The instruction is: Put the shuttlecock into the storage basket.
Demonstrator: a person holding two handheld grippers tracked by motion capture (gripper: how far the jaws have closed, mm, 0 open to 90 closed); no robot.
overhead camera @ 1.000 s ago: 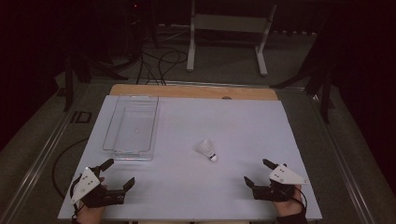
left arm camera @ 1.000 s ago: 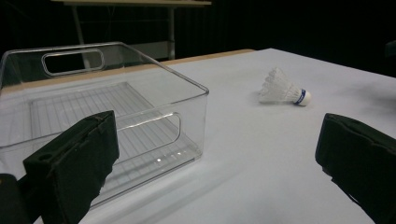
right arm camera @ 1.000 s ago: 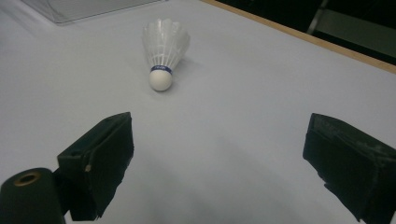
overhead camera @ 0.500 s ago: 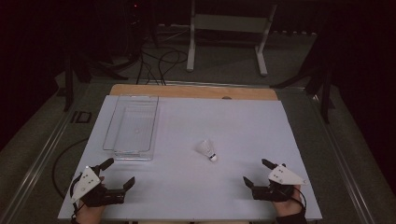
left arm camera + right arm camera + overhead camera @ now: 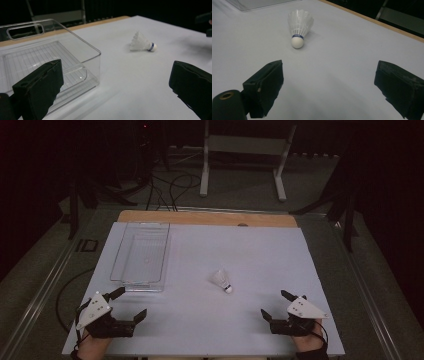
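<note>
On the white rectangular table point(image 5: 200, 320): clear plastic bin point(image 5: 141, 255), empty, far left. Left gripper point(image 5: 131, 304) and right gripper point(image 5: 271, 303) rest at near edge, jaws spread wide, holding nothing. White feathered shuttlecock point(image 5: 221, 280) lies on its side mid-table, right of bin. Judgement: nothing begun; next likely calls for a light pinch on the shuttlecock's cork.

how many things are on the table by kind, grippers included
shuttlecock: 1
clear plastic bin: 1
grippers, left gripper and right gripper: 2
total: 4
</note>
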